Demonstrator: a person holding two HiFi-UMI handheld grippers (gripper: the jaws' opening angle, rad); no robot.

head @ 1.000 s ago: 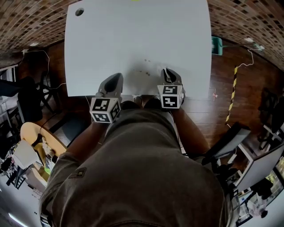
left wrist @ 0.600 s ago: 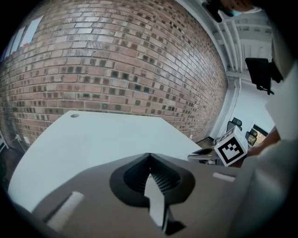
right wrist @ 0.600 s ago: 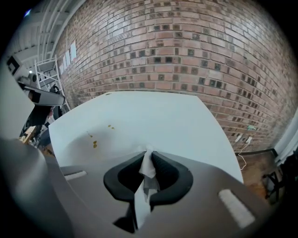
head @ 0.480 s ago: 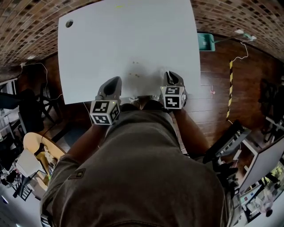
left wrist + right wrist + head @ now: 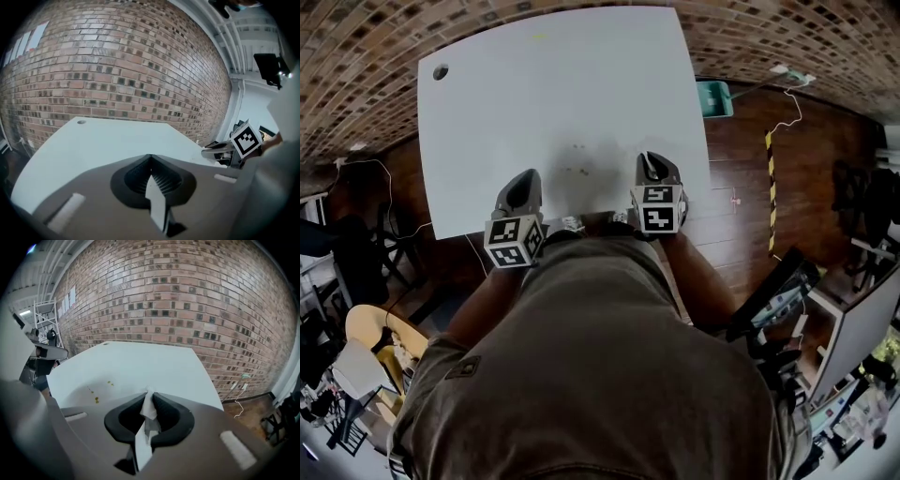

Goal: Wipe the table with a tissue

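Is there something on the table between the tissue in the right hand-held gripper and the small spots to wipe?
Nothing visible stands in the way. The right hand-held gripper pinches the tissue, and only bare white table lies between it and the yellowish spots, ahead and to its left.

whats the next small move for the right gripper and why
Probably ease the right gripper forward and a little to its left, lowering the tissue onto the small yellowish spots. Its jaws are shut on the tissue, and the spots sit on the white table just ahead of it, not yet wiped.
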